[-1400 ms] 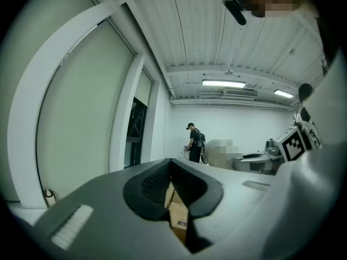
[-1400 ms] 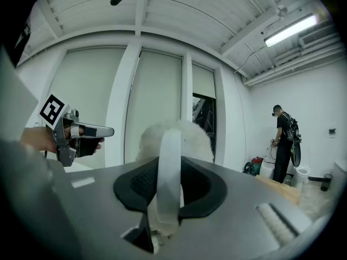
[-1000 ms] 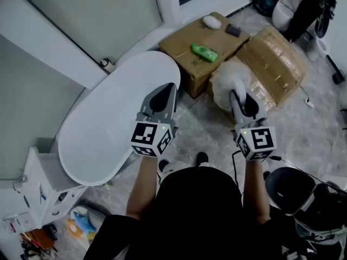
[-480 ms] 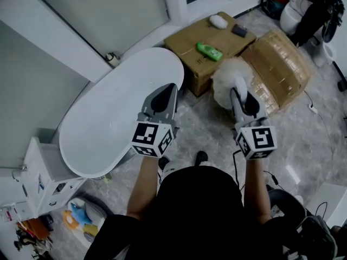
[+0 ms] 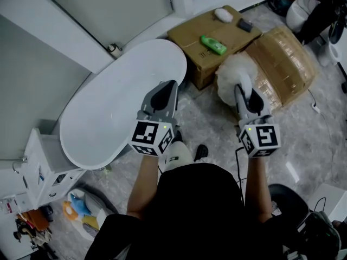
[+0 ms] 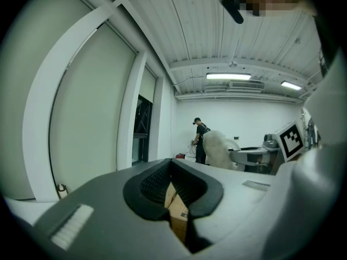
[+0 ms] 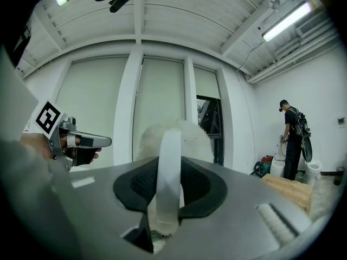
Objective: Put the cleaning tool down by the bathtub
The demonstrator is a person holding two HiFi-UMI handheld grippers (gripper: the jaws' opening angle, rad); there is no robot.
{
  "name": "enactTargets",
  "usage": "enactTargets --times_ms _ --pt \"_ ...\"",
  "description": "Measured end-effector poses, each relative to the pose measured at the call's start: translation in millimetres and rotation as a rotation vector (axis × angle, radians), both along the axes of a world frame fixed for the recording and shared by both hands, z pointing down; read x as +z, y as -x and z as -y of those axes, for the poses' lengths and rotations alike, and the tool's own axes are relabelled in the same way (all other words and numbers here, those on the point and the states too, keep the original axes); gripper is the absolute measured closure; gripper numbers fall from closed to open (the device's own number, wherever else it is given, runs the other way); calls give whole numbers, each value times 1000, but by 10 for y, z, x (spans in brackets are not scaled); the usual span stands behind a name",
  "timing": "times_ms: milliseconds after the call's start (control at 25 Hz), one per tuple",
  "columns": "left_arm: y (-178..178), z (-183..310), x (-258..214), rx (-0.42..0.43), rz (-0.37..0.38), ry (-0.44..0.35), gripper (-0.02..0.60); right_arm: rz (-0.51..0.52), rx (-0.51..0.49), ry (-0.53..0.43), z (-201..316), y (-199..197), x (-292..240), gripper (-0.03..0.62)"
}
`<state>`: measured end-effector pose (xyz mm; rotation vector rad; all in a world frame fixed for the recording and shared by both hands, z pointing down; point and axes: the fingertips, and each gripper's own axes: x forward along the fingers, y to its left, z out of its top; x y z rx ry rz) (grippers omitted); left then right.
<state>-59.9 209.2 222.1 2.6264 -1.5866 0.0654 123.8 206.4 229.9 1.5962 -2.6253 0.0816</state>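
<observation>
The cleaning tool is a fluffy white duster head (image 5: 234,72) on a pale flat handle (image 7: 168,167). My right gripper (image 5: 242,89) is shut on that handle, holding the duster in the air over the floor, in front of the wrapped box. In the right gripper view the handle stands upright between the black pads (image 7: 201,184), with the fluff (image 7: 191,136) behind it. The white oval bathtub (image 5: 103,112) lies to the left. My left gripper (image 5: 168,85) hovers over the tub's near right rim. Its jaws are closed at the tips, with nothing in them (image 6: 172,163).
A cardboard box (image 5: 198,53) beyond the tub carries a green bottle (image 5: 213,44) and two small items. A plastic-wrapped box (image 5: 286,61) sits to its right. A white cabinet (image 5: 47,169) stands at the tub's near end. A person (image 7: 293,138) stands at the far right.
Both grippers keep their pose and grip. The head view has drifted, so the tub and boxes sit slightly higher and to the right, and my leg has stepped forward.
</observation>
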Motion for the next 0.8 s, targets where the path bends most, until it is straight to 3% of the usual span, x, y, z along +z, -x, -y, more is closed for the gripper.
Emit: enactTargets --times_ms 400,800 --pt "37 282 140 -6 -8 18 583 7 -7 45 249 95 95 497" --pt "153 990 209 -2 -18 44 583 -33 9 58 955 135 165 497"
